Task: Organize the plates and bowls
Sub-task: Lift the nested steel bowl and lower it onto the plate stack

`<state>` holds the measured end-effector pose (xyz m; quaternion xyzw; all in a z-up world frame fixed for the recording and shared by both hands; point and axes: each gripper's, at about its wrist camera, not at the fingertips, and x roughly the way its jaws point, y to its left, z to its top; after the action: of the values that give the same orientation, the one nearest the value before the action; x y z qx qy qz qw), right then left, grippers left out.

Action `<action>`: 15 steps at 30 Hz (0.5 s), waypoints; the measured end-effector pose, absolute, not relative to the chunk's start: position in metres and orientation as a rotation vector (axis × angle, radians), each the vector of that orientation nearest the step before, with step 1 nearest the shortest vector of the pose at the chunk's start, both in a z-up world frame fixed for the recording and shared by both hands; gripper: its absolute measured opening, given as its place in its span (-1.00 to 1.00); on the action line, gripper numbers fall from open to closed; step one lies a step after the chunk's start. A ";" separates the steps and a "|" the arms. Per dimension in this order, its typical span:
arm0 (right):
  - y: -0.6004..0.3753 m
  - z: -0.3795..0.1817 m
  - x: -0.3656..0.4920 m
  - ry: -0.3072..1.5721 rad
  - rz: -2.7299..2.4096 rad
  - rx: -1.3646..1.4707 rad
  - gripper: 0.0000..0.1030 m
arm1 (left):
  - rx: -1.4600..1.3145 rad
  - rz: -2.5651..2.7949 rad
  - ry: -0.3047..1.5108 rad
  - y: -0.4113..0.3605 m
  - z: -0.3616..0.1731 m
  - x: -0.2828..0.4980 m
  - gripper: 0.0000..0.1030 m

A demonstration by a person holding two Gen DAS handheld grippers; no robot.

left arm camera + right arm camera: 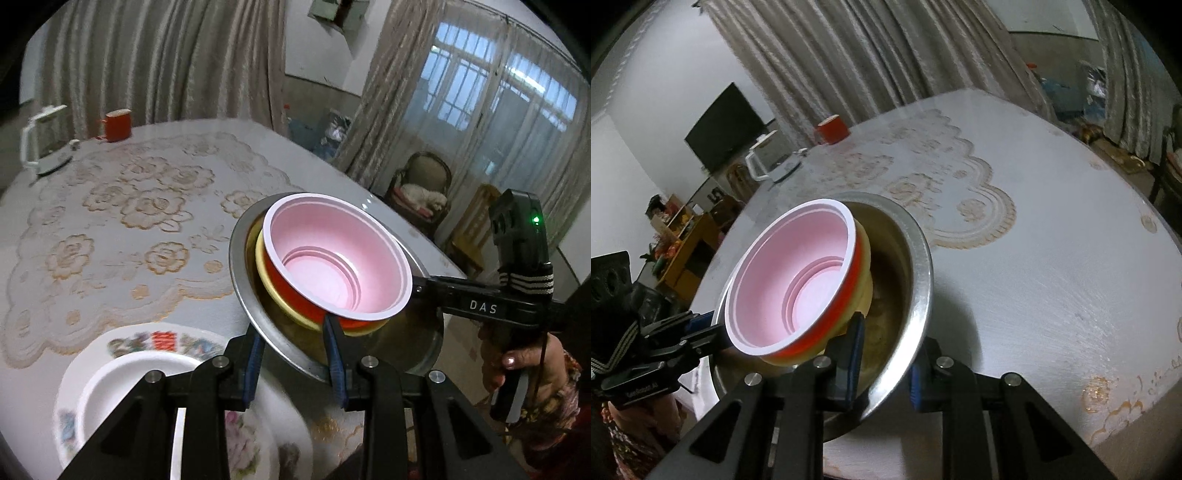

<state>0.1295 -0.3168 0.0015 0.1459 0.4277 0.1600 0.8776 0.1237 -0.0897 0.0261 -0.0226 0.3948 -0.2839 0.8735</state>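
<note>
A big table (110,206) fills the room's middle. It wears a pale cloth with gold flower lace, and the cloth looks shiny and smooth. Long, wavy curtains (147,55) hang behind it. A window (480,92) glows blue on the far right. A dark flat screen (727,125) sits on the far wall. At the far left end of the table stand a red mug (117,124) and a white kettle (44,144).

A round metal bowl (243,280) is grey and shiny, with a wide flat rim. Inside it sits a yellow bowl (266,280), and inside that a red bowl (295,291) that is pink and smooth within, with a white edge. The stack is tipped and held above the table's near part.

The left gripper (295,354) is clamped on the metal bowl's near rim, one blue pad inside and one outside. The right gripper (882,365) pinches the rim too, at another spot. A hand (517,365) holds its black handle.

Near and left, a white plate (122,384) rests on a bigger plate with flowers (258,435), flat on the cloth.
</note>
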 end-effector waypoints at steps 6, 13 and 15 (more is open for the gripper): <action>-0.282 0.020 0.122 0.870 0.417 0.263 -0.61 | -0.105 -0.515 0.779 -0.052 0.037 0.097 -0.38; -0.237 0.024 0.121 0.877 0.516 0.220 -0.60 | -0.167 -0.424 0.762 -0.006 0.037 0.071 -0.38; -0.225 0.023 0.119 0.881 0.536 0.208 -0.60 | -0.177 -0.405 0.756 0.003 0.037 0.065 -0.38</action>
<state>0.1190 -0.2254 0.0232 0.0993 0.4203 0.2557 0.8649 0.0646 0.0029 0.0369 -0.0859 0.3661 -0.1961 0.9056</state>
